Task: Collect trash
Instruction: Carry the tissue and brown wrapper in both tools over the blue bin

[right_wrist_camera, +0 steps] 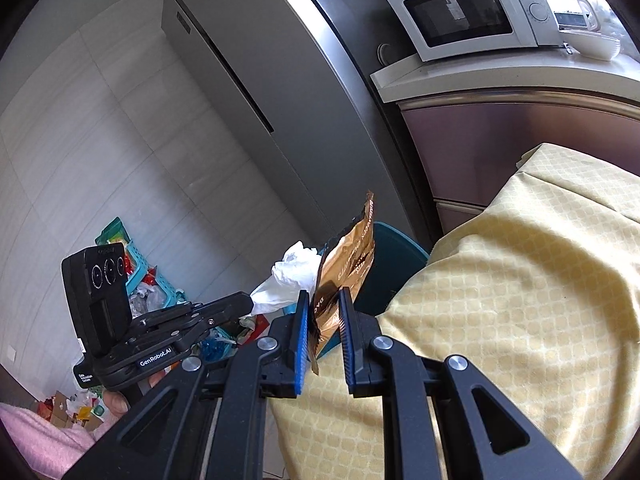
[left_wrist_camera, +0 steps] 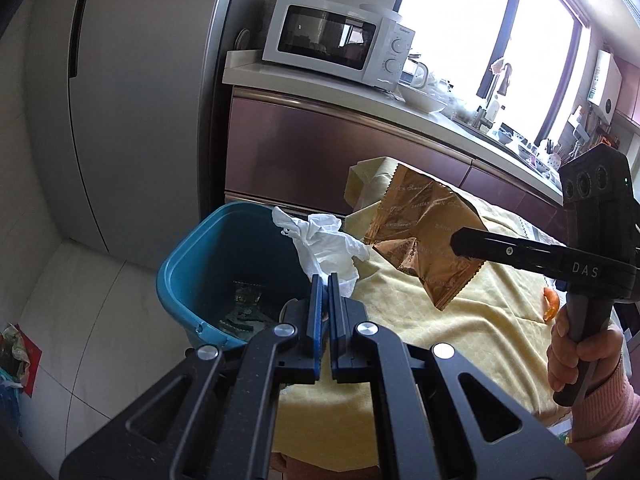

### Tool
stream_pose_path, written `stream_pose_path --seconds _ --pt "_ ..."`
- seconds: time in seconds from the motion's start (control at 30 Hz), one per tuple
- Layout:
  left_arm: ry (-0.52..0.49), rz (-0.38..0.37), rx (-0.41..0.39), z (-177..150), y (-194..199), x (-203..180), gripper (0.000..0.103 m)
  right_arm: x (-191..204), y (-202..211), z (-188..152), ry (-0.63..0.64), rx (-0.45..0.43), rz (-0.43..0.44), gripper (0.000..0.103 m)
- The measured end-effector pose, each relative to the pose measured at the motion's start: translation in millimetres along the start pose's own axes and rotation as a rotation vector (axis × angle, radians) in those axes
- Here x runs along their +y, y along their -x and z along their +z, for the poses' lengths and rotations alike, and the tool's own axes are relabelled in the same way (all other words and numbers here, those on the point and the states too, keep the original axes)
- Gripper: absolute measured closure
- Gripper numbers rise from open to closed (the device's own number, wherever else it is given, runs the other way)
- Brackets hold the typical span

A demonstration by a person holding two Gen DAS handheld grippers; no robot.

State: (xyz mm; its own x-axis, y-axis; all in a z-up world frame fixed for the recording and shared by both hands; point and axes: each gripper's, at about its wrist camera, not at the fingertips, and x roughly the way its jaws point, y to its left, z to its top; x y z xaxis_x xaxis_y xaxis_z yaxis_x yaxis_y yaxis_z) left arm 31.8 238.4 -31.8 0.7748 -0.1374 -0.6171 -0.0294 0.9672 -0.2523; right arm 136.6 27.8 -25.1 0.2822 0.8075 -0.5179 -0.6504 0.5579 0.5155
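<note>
1. Over the bin (left_wrist_camera: 224, 264), left tool (left_wrist_camera: 325, 280) clamped on tissue (left_wrist_camera: 326, 242); right tool (left_wrist_camera: 460, 246) pinching wrapper (left_wrist_camera: 420, 232) above the table (left_wrist_camera: 460, 320).
2. Beside the table's edge, right tool (right_wrist_camera: 325, 300) gripping wrapper (right_wrist_camera: 346, 264), tissue (right_wrist_camera: 288, 276) alongside. Carrying step; next, centre both over bin (right_wrist_camera: 394, 264), then release.

Both wrist views look down, sharing the bin (left_wrist_camera: 208, 268).
</note>
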Motion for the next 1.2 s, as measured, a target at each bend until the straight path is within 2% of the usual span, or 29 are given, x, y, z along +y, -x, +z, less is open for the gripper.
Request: stream_pose_path --seconds 0.37,0.63,1.2 --pt "0.03 0.029 0.004 -1 -7 12 0.1 -2 -23 6 -0.006 0.04 0.017 0.089" --pt "0.027 0.088 0.012 -1 -19 20 0.1 0 -35 8 0.003 0.063 0.01 0.089" --pt "0.047 0.107 0.024 -3 -31 33 0.1 6 -63 15 0.023 0.117 -0.015 0.089"
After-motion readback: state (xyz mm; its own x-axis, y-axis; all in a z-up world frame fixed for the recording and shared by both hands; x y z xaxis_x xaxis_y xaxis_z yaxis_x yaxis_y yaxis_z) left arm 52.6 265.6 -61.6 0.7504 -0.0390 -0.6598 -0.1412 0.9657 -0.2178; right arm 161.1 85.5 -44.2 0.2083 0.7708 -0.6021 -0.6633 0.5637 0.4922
